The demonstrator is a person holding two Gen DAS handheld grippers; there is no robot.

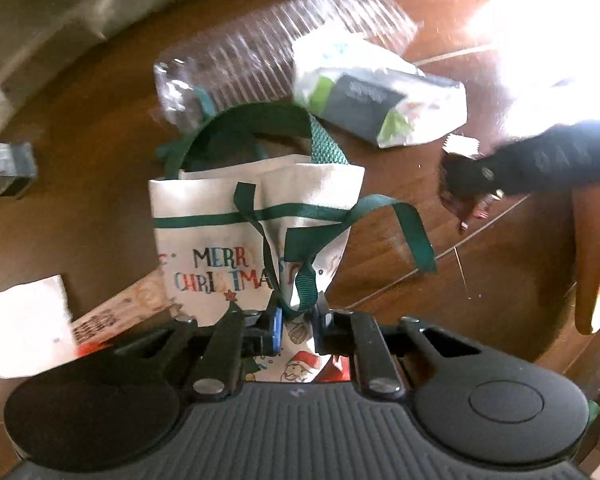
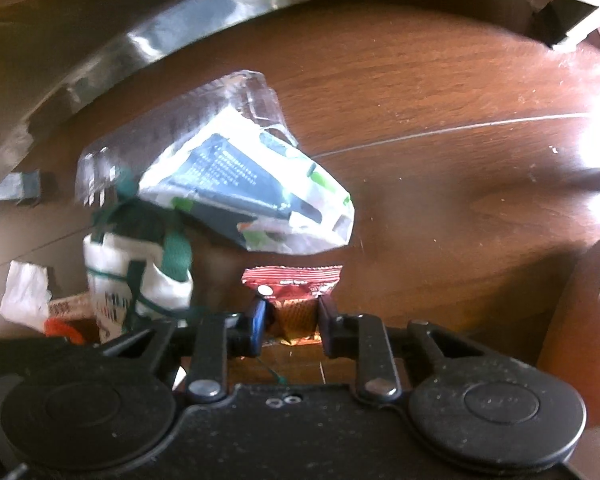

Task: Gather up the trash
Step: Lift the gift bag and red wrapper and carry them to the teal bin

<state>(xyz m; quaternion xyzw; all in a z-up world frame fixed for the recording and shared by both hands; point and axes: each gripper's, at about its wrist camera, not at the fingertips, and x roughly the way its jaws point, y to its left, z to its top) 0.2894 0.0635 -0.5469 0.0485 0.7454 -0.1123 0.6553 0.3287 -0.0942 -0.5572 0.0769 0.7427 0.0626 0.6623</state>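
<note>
A: Left hand-held gripper (image 1: 296,322), lower centre of left wrist view: clamped on green handle strap (image 1: 300,280) of Christmas bag (image 1: 220,240). Fingers drawn close, strap pinched between blue pads (image 1: 277,326).

B: Bag itself: white fabric, green band, lettering "MERRY CHRISTMAS", mouth open upward, standing on wood floor (image 1: 100,208).

A: Behind the bag: clear ribbed plastic container (image 1: 268,52), lying on its side. Behind and to the right of the bag: white and green wrapper with dark panel (image 1: 376,100), touching the container.

B: Left of the bag: white paper scrap (image 1: 24,320); between scrap and bag, printed card strip (image 1: 120,308), partly under the bag.

A: Right of the bag, well apart: right hand-held gripper (image 1: 466,194), seen from outside, blurred, holding something dark reddish.

B: Right wrist view: right hand-held gripper (image 2: 292,316) clamped on red sachet (image 2: 296,290), serrated top edge pointing away from the camera, lower part between the fingers.

A: Beyond the sachet: same wrapper (image 2: 252,196) over clear container (image 2: 236,96). Bag (image 2: 140,280) left of the sachet, near, blurred; contact not determinable.

B: Far behind the bag in both views: pale curved metal frame (image 2: 140,48), with small grey block (image 1: 6,168) at left.
</note>
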